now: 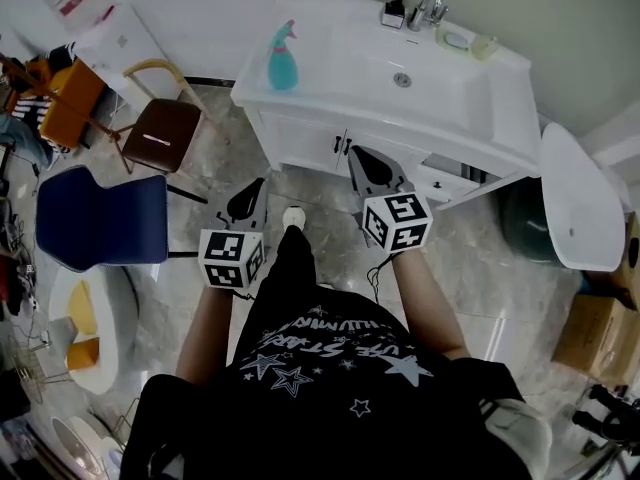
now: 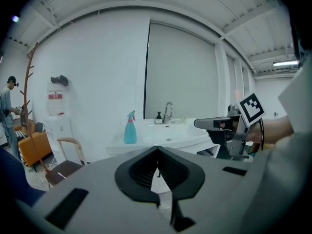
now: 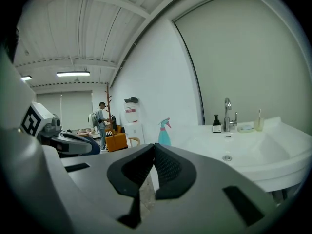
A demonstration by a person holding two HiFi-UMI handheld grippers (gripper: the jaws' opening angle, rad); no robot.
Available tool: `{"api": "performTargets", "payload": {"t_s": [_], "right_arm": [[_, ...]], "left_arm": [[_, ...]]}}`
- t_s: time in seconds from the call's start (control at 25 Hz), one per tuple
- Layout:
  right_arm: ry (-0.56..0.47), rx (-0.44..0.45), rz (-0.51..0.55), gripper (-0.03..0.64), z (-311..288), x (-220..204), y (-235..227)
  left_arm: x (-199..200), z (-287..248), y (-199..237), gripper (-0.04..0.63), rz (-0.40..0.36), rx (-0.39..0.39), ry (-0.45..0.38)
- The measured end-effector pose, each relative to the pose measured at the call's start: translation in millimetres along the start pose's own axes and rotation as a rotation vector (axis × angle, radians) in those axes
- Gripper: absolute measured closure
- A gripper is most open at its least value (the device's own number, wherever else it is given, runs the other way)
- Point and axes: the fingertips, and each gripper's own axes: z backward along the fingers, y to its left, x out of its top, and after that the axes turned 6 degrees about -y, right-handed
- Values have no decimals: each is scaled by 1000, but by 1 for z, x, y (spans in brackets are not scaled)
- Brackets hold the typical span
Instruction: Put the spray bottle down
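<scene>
The teal spray bottle point(image 1: 283, 58) with a pink trigger stands upright on the left corner of the white vanity counter point(image 1: 330, 43); nothing holds it. It also shows in the left gripper view as the spray bottle point(image 2: 130, 129) and in the right gripper view as the spray bottle point(image 3: 164, 132). Both grippers hang in front of the vanity, well short of the bottle. My left gripper point(image 1: 258, 188) has its jaws together with nothing between them, as seen close up at the left gripper point(image 2: 157, 149). My right gripper point(image 1: 356, 156) is likewise shut and empty, seen close up at the right gripper point(image 3: 154, 146).
A sink basin point(image 1: 402, 78) with a faucet point(image 1: 430, 6) and a soap dispenser point(image 1: 394, 11) fills the counter's middle and right. A brown chair point(image 1: 160, 133) and a blue chair point(image 1: 100, 218) stand to the left. A dark green bin point(image 1: 525, 223) and a cardboard box point(image 1: 595, 333) sit to the right.
</scene>
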Motion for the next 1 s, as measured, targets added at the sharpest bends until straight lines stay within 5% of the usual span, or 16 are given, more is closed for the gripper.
{"api": "performTargets", "payload": {"t_s": [0.36,1.0], "right_arm": [[46,-23,-8,604,70,-21,0],[125,-30,-31,606,93,-63,23]], "left_arm": [[-23,54,-48,579,-14,-5,51],[-51,83,-57,579,12,-40,89]]}}
